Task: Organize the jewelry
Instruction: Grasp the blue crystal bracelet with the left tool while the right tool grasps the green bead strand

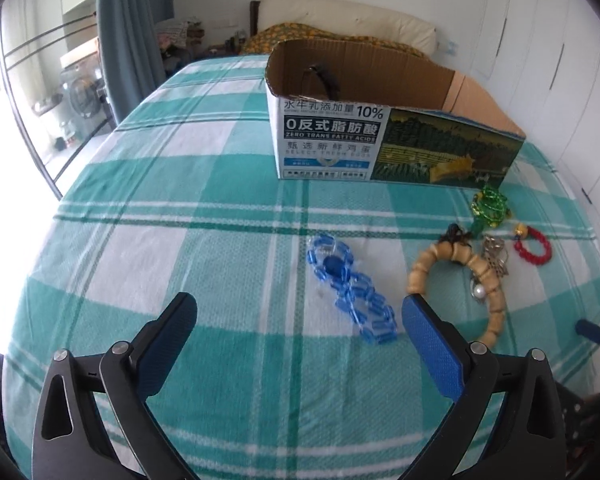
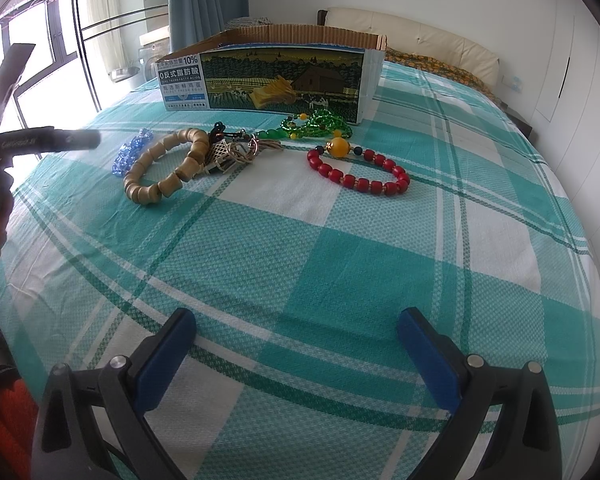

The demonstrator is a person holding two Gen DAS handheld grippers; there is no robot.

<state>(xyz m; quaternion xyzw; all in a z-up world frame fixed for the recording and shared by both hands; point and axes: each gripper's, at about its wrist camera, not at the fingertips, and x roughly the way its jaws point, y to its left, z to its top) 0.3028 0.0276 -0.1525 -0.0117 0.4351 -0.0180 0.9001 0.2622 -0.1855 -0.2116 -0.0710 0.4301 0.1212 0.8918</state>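
Observation:
Several pieces of jewelry lie on a teal checked bedspread in front of an open cardboard box [image 1: 396, 140] [image 2: 268, 76]. A blue bead bracelet [image 1: 352, 292] [image 2: 130, 150] lies just beyond my open, empty left gripper [image 1: 300, 316]. A wooden bead bracelet [image 1: 460, 276] [image 2: 168, 164], a metal pendant with cords [image 1: 494, 254] [image 2: 228, 154], a green bead necklace [image 1: 490, 204] [image 2: 316, 124] and a red bead bracelet with a yellow bead [image 1: 534, 246] [image 2: 360, 170] lie further right. My right gripper [image 2: 296, 320] is open and empty, well short of them.
The bedspread [image 2: 300, 260] covers a bed with pillows [image 2: 420, 36] at its head. White wardrobe doors [image 2: 580, 60] stand on the right, a window and curtain [image 1: 128, 40] on the left. The left gripper's body [image 2: 20, 136] shows at the right wrist view's left edge.

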